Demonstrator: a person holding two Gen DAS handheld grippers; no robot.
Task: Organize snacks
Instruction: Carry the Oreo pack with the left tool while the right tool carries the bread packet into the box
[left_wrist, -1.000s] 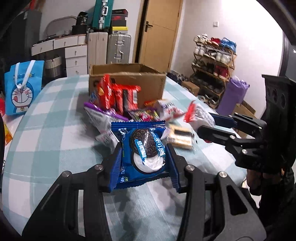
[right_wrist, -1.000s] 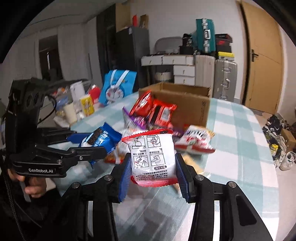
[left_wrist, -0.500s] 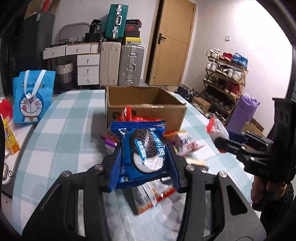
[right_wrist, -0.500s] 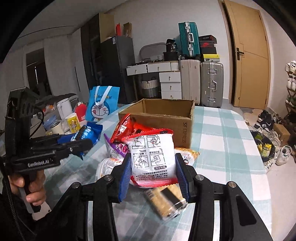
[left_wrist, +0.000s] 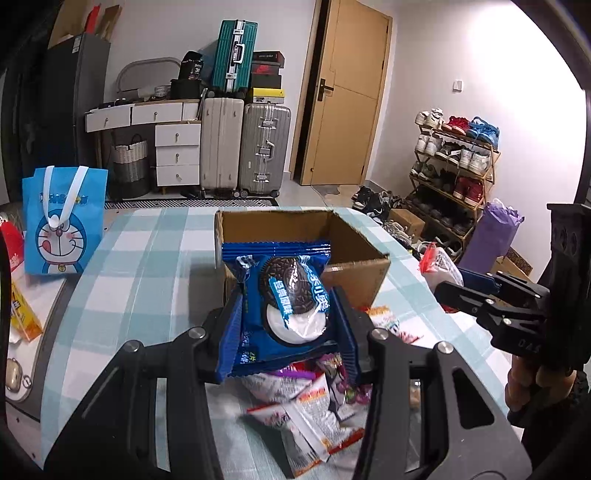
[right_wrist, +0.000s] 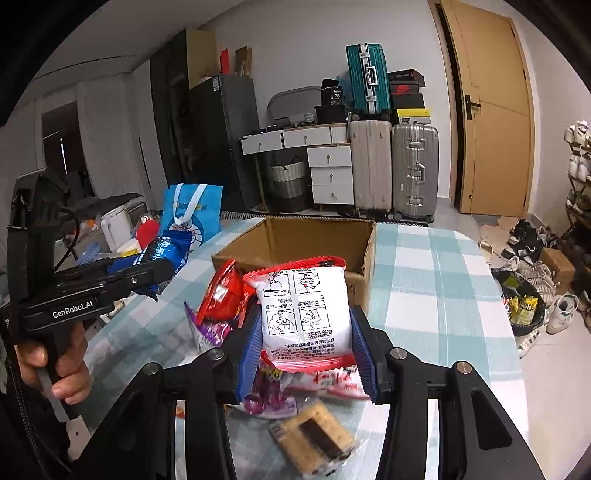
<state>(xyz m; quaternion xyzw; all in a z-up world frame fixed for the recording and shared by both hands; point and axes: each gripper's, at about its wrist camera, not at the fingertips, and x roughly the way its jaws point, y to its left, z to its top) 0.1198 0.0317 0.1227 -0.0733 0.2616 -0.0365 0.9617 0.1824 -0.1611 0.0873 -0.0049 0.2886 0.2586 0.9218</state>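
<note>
My left gripper is shut on a blue cookie packet and holds it up just in front of the open cardboard box. My right gripper is shut on a white and red snack packet, also raised in front of the box. The box interior looks empty. A pile of loose snacks lies on the checked table below both grippers; it also shows in the right wrist view. Each gripper appears in the other's view, the right and the left.
A blue cartoon bag stands at the table's left edge. A wrapped biscuit lies near the front. Suitcases, drawers and a shoe rack stand beyond the table. Clutter sits on a side surface at left.
Both grippers have risen and moved forward toward the box with their packets. The snack pile now lies below them and the box opening is closer and seen from higher.
</note>
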